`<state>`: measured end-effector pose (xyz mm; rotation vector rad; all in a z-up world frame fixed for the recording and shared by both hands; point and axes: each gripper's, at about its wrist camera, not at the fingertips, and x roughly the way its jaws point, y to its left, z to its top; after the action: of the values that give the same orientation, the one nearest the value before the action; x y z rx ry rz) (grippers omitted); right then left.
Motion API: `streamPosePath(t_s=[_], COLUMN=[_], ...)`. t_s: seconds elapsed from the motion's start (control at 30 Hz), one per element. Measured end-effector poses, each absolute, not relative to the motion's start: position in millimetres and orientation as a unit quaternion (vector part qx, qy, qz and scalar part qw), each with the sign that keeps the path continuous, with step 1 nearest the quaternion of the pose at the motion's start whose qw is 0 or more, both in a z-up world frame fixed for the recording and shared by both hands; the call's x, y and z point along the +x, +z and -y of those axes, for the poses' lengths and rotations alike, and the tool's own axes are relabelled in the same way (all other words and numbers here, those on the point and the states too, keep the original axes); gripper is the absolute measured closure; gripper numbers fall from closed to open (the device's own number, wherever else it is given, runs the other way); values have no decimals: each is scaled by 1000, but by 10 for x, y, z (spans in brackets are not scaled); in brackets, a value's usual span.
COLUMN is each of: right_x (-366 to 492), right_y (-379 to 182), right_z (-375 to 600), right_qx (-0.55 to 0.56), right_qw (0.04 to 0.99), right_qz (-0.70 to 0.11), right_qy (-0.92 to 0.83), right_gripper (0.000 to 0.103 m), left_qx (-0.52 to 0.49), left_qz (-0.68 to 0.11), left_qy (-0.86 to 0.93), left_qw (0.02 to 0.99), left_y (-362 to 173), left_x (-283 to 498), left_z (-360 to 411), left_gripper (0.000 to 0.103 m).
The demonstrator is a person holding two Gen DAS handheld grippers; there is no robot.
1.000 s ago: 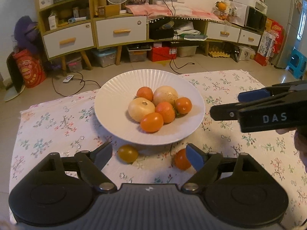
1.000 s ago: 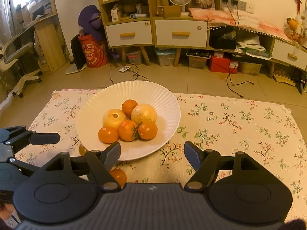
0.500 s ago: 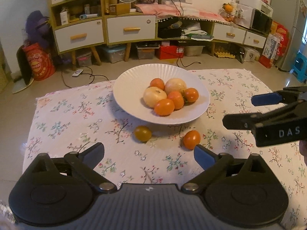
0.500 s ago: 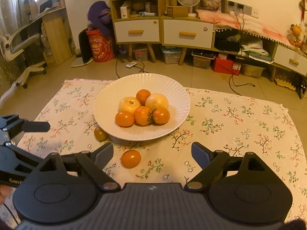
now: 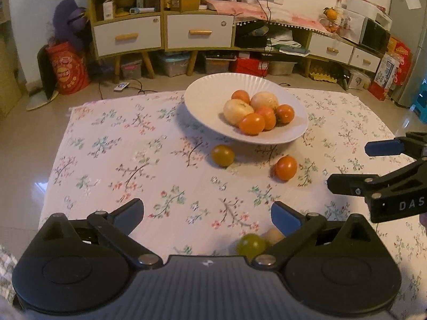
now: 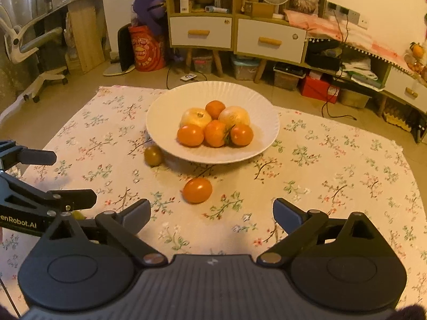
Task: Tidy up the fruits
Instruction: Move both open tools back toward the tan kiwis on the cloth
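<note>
Two loose fruits (image 6: 197, 190) lie near plate (image 6: 170, 146); cloth (image 6: 333, 165) beneath.

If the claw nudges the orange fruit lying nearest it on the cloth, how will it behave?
The orange fruit looks round and glossy, so it probably rolls and may slip between pads. The cloth may slow it slightly. It seems small, likely light.

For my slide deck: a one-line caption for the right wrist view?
Open right gripper faces a white plate of six fruits, two loose fruits on floral cloth.
</note>
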<state>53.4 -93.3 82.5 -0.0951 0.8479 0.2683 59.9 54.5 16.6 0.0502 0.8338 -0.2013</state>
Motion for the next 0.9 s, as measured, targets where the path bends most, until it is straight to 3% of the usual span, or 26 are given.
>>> streamPosePath(t_s=[0.9], right_x=[144], right_y=[447], right_z=[725], right_qx=[-90], right_qw=[878], right_qz=[-422], right_qy=[207], right_gripper=[2], left_qx=[55], left_qz=[-406], left_qy=[-109], left_qw=[906], left_y=[-209], left_x=[286], left_z=[-746], left_gripper=[13])
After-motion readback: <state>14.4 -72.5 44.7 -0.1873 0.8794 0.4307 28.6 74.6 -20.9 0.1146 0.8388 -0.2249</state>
